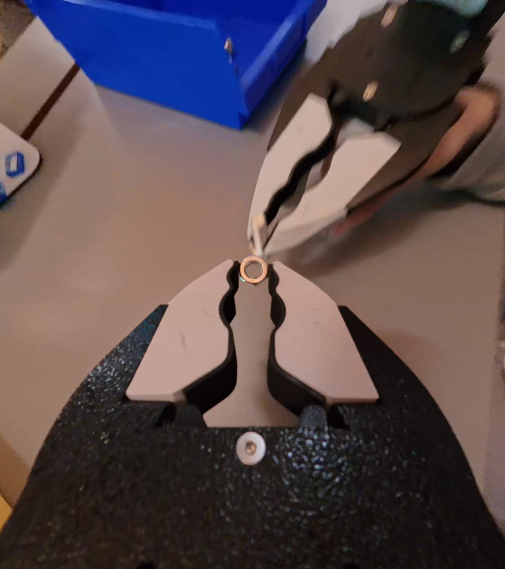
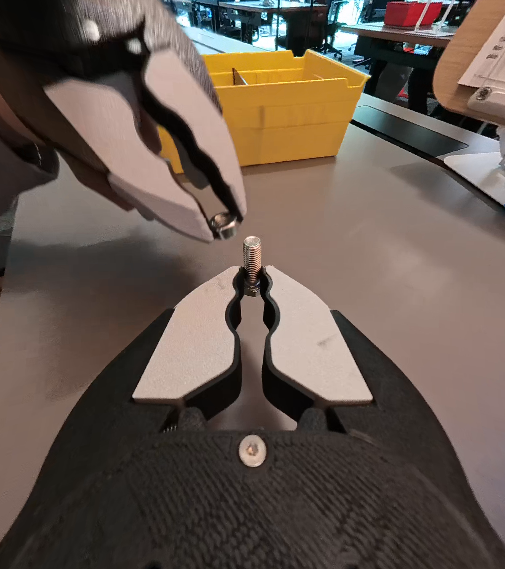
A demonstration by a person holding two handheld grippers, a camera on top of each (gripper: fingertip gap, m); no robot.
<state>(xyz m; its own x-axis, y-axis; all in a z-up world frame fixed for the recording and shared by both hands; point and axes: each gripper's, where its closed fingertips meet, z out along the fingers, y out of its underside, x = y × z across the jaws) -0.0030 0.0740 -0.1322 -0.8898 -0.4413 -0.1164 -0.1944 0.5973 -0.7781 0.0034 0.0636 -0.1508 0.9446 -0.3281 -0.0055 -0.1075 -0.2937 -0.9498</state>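
Silver nut [image 1: 253,270], threaded bolt [image 2: 252,258]

A small silver hex metal nut [image 1: 254,270] is pinched at the tip of the left gripper [image 1: 254,271], bore open to view, just beside the threaded end of a silver steel bolt [image 2: 252,261] clamped by the right gripper [image 2: 252,278], both above the grey table [image 2: 368,246].
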